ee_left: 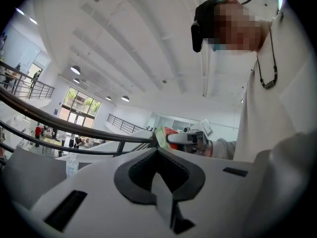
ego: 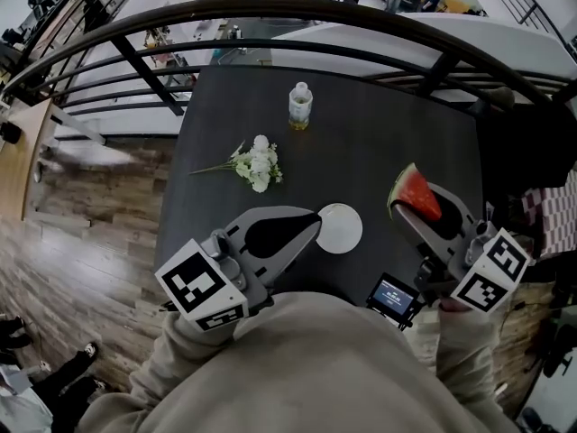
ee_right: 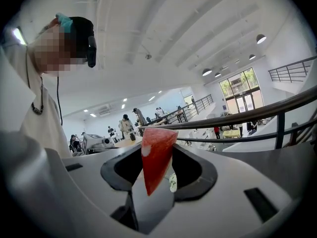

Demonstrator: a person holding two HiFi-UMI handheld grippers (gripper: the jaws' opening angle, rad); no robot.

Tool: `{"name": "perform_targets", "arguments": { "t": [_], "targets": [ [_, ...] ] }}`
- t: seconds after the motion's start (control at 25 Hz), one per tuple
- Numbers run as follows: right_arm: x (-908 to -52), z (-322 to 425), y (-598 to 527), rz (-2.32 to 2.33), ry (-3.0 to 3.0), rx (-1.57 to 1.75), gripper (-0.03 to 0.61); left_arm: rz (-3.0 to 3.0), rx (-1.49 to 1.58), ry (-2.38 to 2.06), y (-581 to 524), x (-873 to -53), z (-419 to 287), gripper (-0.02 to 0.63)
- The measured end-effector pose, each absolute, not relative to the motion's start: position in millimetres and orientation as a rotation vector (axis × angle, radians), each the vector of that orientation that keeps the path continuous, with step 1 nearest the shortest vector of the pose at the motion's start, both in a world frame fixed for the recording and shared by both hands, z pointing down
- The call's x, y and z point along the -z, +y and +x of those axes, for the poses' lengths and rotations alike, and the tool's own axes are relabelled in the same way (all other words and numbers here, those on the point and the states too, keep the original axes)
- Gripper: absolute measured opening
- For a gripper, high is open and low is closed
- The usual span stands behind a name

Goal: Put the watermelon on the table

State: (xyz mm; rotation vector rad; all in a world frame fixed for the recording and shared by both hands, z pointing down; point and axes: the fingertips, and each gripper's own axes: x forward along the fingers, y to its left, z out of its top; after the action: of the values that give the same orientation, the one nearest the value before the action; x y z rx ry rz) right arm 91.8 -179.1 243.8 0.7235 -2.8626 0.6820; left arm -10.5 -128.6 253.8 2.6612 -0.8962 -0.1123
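A wedge of watermelon (ego: 416, 194), red flesh with a green rind, sits between the jaws of my right gripper (ego: 410, 208), held above the right part of the dark table (ego: 379, 142). In the right gripper view the watermelon (ee_right: 156, 155) stands point down between the pads. My left gripper (ego: 314, 219) hovers over the table's near edge with its jaws together and nothing in them. From the left gripper view, past the closed tips of the left gripper (ee_left: 157, 151), the watermelon (ee_left: 162, 133) and the right gripper show at a distance.
On the table stand a small bottle (ego: 300, 105), a sprig of white flowers (ego: 257, 162) and a white round plate (ego: 340, 228). A curved black railing (ego: 270, 12) runs behind the table. A small screen (ego: 394, 296) sits by my right hand. Dark furniture (ego: 532, 152) stands at the right.
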Motion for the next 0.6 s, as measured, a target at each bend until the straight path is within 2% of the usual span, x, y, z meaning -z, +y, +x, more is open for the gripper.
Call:
{"name": "perform_targets", "arguments": {
  "t": [0.6],
  "targets": [
    [-268, 79, -172, 0.646, -2.815, -0.707, 0.186, 2.58, 0.158, -0.937, -114, -272, -24, 0.005]
  ]
}}
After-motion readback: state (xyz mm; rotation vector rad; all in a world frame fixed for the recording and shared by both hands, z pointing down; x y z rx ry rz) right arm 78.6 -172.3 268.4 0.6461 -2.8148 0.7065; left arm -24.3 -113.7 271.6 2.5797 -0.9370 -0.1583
